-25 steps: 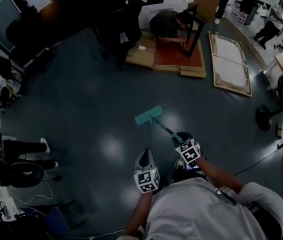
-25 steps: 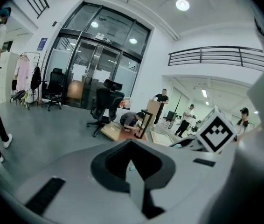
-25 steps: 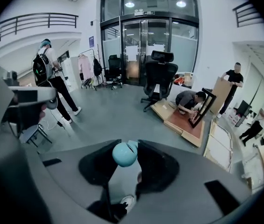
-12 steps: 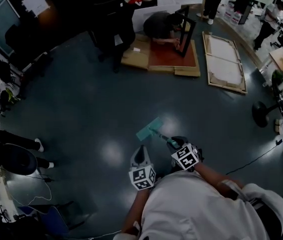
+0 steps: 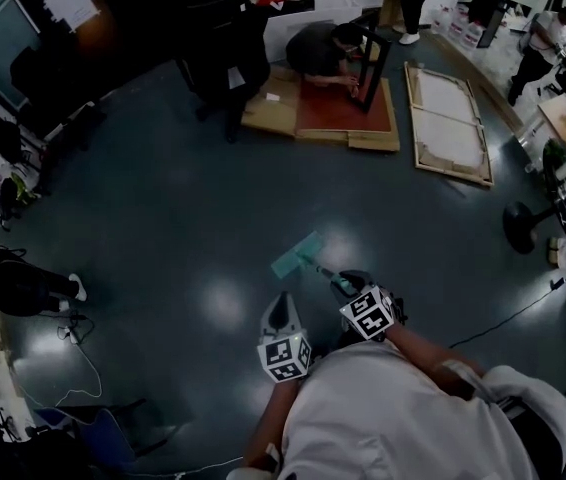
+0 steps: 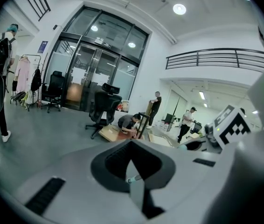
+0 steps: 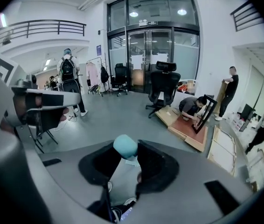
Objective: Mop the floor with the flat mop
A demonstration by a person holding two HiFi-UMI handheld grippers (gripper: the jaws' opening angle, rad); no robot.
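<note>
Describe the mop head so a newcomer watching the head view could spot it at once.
On the wide dark floor in the head view, find the right gripper just ahead of the person. A thin mop handle runs from it up-left to the mop head, a small flat rectangle on the floor. Its teal colour sets it apart from the brown cardboard beyond.
</note>
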